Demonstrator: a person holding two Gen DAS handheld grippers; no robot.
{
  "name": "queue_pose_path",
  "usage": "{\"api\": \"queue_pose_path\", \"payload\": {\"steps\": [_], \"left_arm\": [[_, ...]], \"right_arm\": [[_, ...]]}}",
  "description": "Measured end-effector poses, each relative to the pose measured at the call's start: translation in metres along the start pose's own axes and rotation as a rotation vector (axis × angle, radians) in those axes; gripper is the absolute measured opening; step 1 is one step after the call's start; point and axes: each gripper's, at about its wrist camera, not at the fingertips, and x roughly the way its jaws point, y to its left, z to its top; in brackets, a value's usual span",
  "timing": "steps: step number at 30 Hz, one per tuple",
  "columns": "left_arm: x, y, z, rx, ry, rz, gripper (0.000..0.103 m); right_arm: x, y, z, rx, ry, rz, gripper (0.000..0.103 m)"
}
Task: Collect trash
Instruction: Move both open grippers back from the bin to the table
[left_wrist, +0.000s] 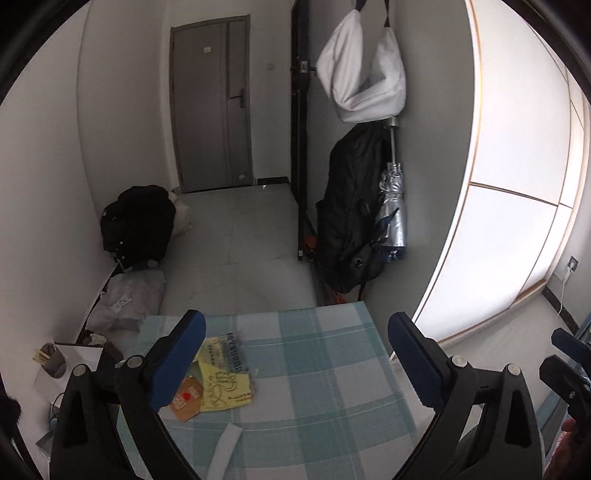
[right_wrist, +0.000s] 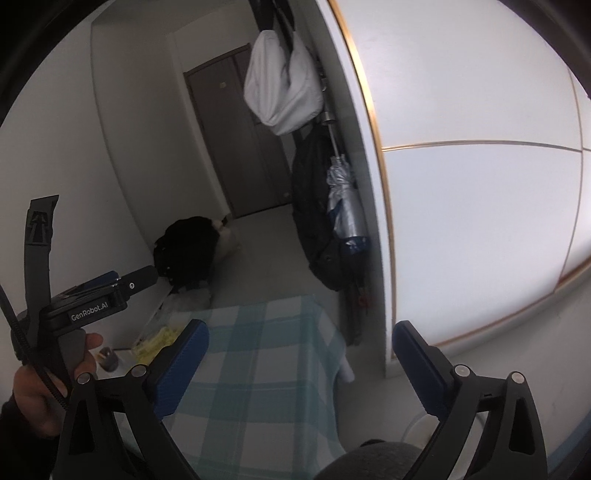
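Observation:
A table under a blue-green plaid cloth (left_wrist: 325, 369) fills the foreground. On its left part lie a crumpled yellow wrapper (left_wrist: 225, 384), a brown-orange packet (left_wrist: 186, 400) and a white paper strip (left_wrist: 225, 443). My left gripper (left_wrist: 295, 325) is open above the cloth, with the wrappers beside its left finger and nothing between the pads. My right gripper (right_wrist: 300, 330) is open too, over the table's right corner (right_wrist: 317, 306), and empty. In the right wrist view the yellow wrapper (right_wrist: 159, 338) shows at the table's left edge, below the left gripper (right_wrist: 129, 278), which a hand (right_wrist: 33, 391) holds.
A black backpack (left_wrist: 138, 225) and a grey plastic bag (left_wrist: 127, 299) sit on the floor by the left wall. A hanging black bag (left_wrist: 351, 210), silver umbrella (left_wrist: 393, 210) and white bag (left_wrist: 362, 74) line the right wall. A cup with sticks (left_wrist: 51, 360) stands at the left.

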Motion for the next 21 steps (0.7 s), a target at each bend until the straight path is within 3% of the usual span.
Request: {"api": "queue_pose_path", "payload": {"steps": [10,16,21], "left_arm": [[0.002,0.075,-0.039,-0.105,0.059,0.062,0.098],[0.018,0.106,-0.071,-0.119,0.148,0.03,0.098],[0.042,0.11,-0.095,-0.092,0.236,-0.006,0.097]], "right_arm": [[0.03,0.065,-0.02,-0.093,0.038,0.088,0.101],[0.05,0.093,-0.036,-0.119,0.054,0.138,0.101],[0.06,0.107,-0.054,-0.152,0.077,0.128,0.101]]}}
